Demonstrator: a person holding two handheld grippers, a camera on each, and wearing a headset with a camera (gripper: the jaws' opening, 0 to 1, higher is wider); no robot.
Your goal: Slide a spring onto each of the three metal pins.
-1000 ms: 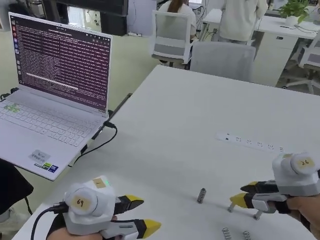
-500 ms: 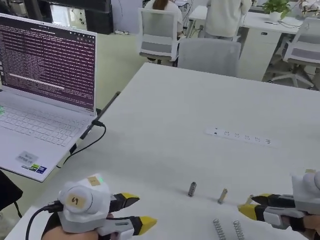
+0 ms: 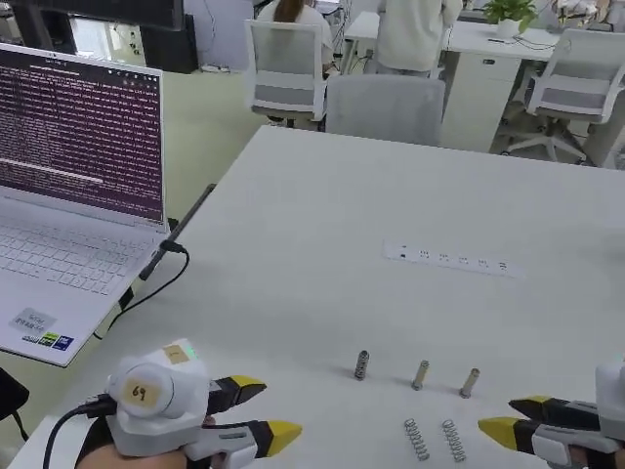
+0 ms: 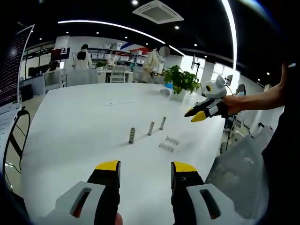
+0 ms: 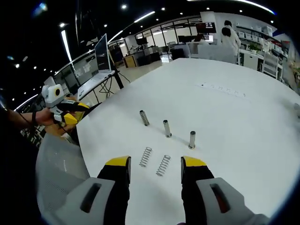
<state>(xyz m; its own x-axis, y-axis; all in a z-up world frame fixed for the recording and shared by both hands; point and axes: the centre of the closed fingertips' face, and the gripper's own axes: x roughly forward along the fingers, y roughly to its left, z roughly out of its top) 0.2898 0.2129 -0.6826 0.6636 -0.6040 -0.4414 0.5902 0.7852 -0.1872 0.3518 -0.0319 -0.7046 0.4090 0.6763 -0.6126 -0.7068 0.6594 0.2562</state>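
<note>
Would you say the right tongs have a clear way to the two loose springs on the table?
Probably yes: the right tongs are open, and the loose springs lie just ahead, nothing between.

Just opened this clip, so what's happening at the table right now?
A person holds a gripper in each hand over a white table. Three metal pins stand in a row. In the head view the leftmost pin already wears a spring, while the middle pin and the right pin are bare. A loose spring and a second loose spring lie flat in front of them. The left gripper and the right gripper are both open and empty.
</note>
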